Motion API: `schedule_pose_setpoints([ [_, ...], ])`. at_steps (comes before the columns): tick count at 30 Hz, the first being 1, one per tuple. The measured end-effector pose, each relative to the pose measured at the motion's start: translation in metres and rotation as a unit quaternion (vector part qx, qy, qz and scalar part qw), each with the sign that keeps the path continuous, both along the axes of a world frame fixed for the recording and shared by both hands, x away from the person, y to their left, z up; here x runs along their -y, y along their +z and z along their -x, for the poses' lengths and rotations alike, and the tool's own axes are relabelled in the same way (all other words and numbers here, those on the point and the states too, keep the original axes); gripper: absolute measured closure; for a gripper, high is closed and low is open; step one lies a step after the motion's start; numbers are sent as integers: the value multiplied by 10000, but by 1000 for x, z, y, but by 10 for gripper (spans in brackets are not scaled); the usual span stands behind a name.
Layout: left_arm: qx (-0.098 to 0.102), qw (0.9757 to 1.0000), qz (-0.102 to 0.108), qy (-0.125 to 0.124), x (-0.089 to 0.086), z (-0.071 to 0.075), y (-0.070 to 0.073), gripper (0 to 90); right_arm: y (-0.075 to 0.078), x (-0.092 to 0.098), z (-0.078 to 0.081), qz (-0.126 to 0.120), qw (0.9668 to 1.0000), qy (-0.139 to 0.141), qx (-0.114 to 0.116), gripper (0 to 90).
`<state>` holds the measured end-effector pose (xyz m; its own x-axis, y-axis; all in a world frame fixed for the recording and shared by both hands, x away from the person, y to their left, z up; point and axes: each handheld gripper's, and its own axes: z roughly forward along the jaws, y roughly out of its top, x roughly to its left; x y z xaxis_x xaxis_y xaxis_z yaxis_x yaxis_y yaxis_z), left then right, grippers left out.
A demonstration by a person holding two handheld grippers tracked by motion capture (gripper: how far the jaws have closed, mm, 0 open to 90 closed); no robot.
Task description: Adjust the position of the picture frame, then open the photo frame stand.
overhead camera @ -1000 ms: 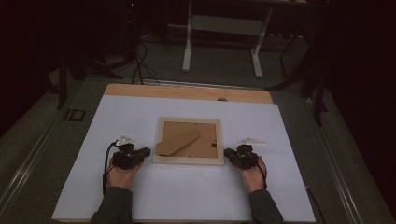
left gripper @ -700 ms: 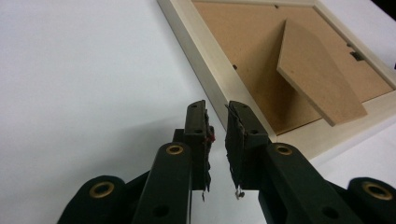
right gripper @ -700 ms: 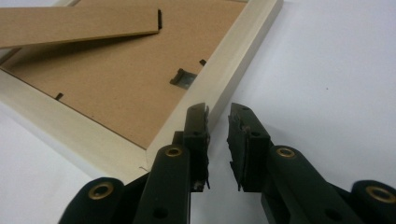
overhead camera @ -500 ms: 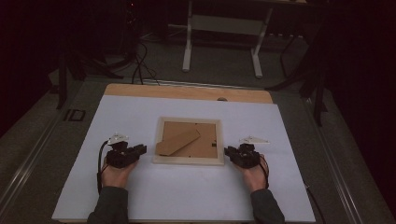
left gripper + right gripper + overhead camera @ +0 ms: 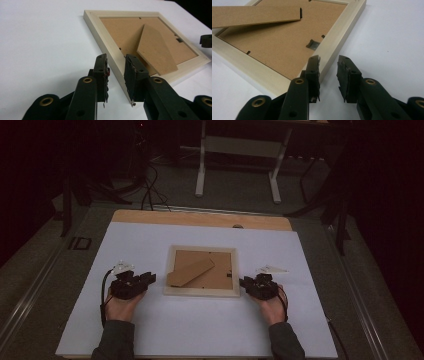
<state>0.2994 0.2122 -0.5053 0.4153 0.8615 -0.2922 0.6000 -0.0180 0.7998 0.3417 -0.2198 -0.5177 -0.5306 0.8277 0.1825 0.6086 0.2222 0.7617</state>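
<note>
White worktop [image 5: 150, 330] carries everything: left gripper [image 5: 148, 279] and right gripper [image 5: 244, 282], jaws just opening and spread with a gap, pinch nothing; between them lies the picture frame [image 5: 202, 291], back up, untouched

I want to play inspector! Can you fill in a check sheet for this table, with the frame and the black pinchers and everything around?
Surface: white sheet over a wooden table, flat.
Job's things: wooden picture frame lying face down, brown backing board up, its cardboard stand folded out.
Clutter: nothing seen.
Grippers: left gripper just beside the frame's left edge, right gripper at its right edge; both have just been opening, and each now stands open at a frame rail, not pressing on it.
Cables: a black cable loops from the left gripper; more cables on the floor.
Surroundings: dark room, a white table stand behind.
</note>
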Motion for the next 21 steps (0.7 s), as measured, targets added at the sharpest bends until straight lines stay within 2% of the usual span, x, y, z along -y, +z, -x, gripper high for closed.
schedule_pose_setpoints([
  [3, 40, 10000, 6, -3, -1, 1, 2, 725, 1, 0, 0, -13, 10000, 2, -8, 704],
  [6, 114, 9999, 112, -14, -1, 3, 6, 722, 2, 1, 0, -31, 10000, 14, 16, 702],
  [11, 142, 9997, 101, -165, 1, 3, 11, 709, 2, 2, 0, -44, 10000, 34, -13, 699],
  [21, 191, 9993, 180, -257, 2, 5, 17, 675, 3, 6, 0, -97, 10000, 2, -22, 691],
])
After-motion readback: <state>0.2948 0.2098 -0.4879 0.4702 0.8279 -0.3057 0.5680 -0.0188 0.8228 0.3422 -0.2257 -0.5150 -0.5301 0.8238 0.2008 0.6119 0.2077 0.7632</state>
